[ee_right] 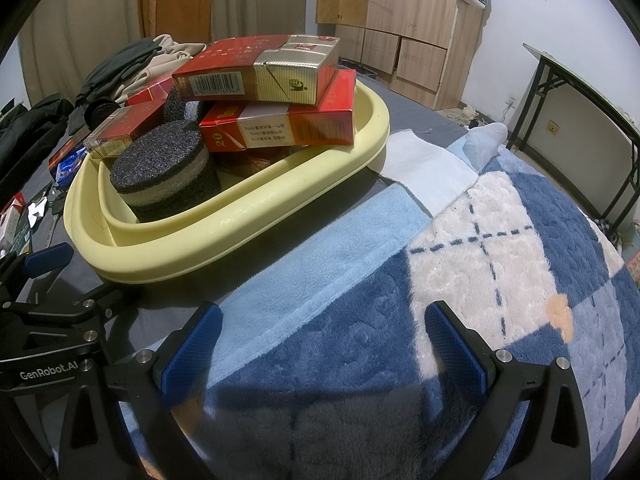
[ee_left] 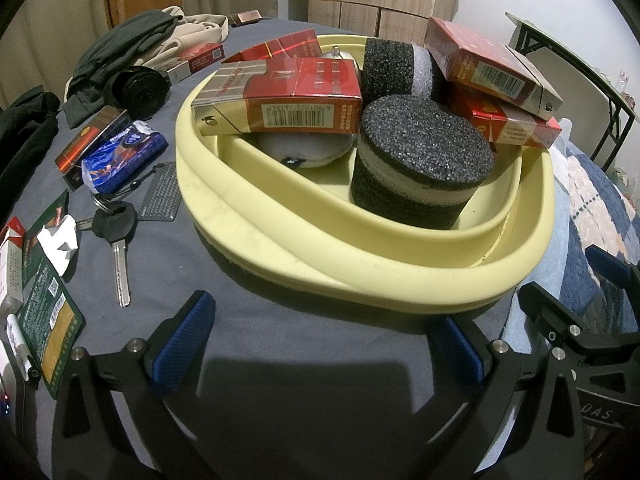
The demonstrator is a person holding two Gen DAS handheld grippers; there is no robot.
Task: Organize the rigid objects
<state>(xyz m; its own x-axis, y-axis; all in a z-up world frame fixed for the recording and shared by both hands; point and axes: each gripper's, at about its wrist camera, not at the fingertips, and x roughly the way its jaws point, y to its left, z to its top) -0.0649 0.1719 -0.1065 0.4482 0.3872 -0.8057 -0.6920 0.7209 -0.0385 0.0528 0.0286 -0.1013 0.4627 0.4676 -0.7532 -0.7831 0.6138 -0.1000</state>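
Left wrist view: the left tool point(ee_left: 320, 340) hovers with its blue-padded fingers spread wide and nothing between them, just above the grey bedsheet point(ee_left: 248, 320) and close to the near rim of the pale yellow basin point(ee_left: 280, 240). At the lower right edge the right tool point(ee_left: 592, 296) shows partly. Inside the basin a round black-and-white foam puck point(ee_left: 424, 160) stands nearest, a second foam puck point(ee_left: 396, 66) lies on its side behind it, and a red-and-gold cigarette pack point(ee_left: 280, 104) rests across the left rim over a white round pad point(ee_left: 304, 152). More red packs lean at the right side and at the back. Left of the basin on the sheet lie a key point(ee_left: 118, 256) on its ring, a dark card point(ee_left: 160, 196), a blue wrapped packet point(ee_left: 124, 156), a dark red box point(ee_left: 92, 144) and, at the edge, a green packet point(ee_left: 48, 312). Farther back sits a heap of dark and beige clothes point(ee_left: 152, 40).

Right wrist view: the right tool point(ee_right: 324, 348) is likewise spread and empty, above a blue-and-white checked blanket point(ee_right: 480, 280). The basin point(ee_right: 240, 232) sits ahead to the left, beside a pale blue cloth point(ee_right: 424, 164). Wooden cabinets point(ee_right: 400, 20) stand beyond.
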